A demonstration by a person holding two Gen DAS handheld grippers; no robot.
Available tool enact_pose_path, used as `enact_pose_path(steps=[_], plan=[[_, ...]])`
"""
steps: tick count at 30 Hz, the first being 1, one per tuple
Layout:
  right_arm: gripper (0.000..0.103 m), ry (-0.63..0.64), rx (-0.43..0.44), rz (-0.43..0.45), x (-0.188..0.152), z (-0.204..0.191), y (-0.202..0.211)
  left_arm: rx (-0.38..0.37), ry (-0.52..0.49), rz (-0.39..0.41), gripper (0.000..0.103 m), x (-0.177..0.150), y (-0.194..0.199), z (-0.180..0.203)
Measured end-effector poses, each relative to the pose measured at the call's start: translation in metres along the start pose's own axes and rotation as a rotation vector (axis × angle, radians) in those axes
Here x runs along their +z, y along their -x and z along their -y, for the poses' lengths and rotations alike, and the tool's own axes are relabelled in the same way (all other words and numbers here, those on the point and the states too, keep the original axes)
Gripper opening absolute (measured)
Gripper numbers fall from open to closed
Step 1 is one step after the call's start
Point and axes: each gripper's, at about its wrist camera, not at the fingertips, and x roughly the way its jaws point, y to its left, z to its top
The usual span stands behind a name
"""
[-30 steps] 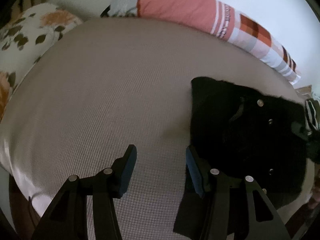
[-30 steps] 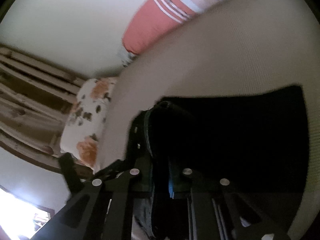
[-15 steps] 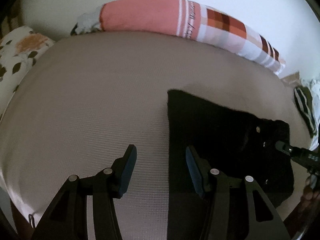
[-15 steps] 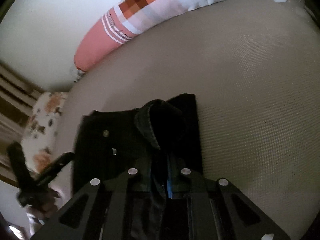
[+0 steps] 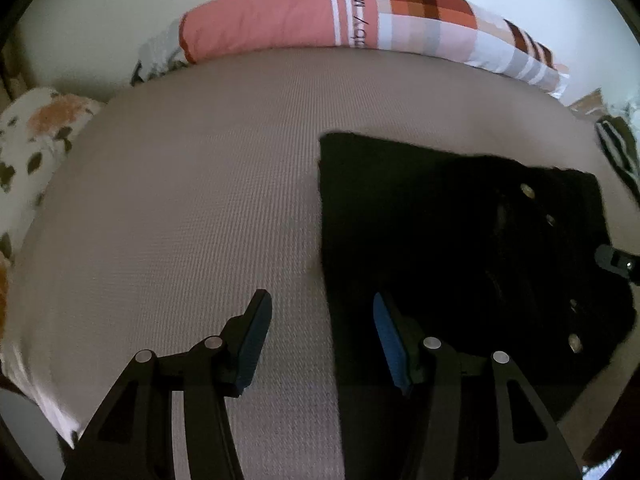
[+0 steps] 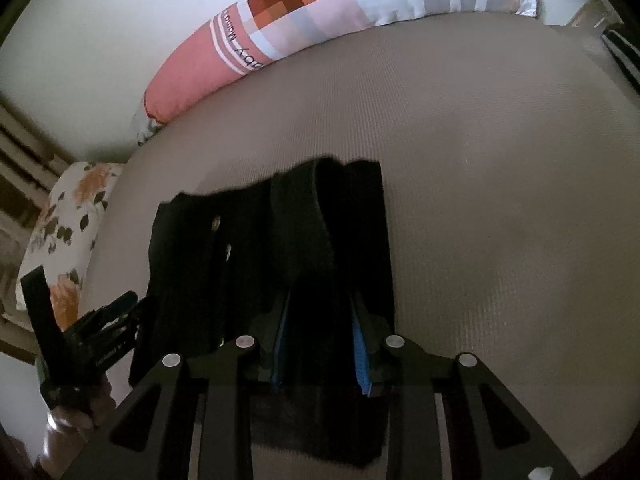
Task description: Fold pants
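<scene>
I look down on a wide bed with a ribbed beige cover (image 5: 200, 208); a long pink and checked bolster (image 5: 320, 16) lies along its far edge by the wall, and a floral pillow (image 5: 36, 144) sits at the left end; the black pants (image 5: 440, 216) lie folded in a flat dark block on the right half of the cover, their metal buttons facing up near the right edge; my left gripper (image 5: 320, 334) hangs over the block's left edge with its jaws about half apart, grasping nothing, one blue pad above bare cover and the other above black cloth; my right gripper (image 6: 320, 344) has just been opening, its blue pads now parted with a raised fold of the pants (image 6: 312, 240) standing between them; I cannot tell whether either pad still touches the cloth
</scene>
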Motion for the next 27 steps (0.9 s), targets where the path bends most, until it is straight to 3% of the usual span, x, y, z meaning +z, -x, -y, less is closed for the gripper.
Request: enact_pose_path(steps=[7, 11, 16, 27], plan=[[0.024, -0.017, 0.021, 0.000, -0.030, 0.000, 0.026, -0.027, -0.020, 0.015, 0.054, -0.026, 0.016, 0.010], [0.017, -0.022, 0.043, -0.016, -0.037, -0.001, 0.026, -0.024, -0.026, 0.026, 0.054, -0.032, 0.018, 0.013], [0.012, -0.002, 0.008, -0.010, -0.039, -0.005, 0.026, -0.031, -0.008, 0.020, 0.054, -0.031, 0.017, 0.012], [0.011, 0.006, -0.030, -0.010, -0.044, -0.001, 0.019, -0.043, -0.024, 0.001, 0.055, -0.036, 0.017, 0.016]])
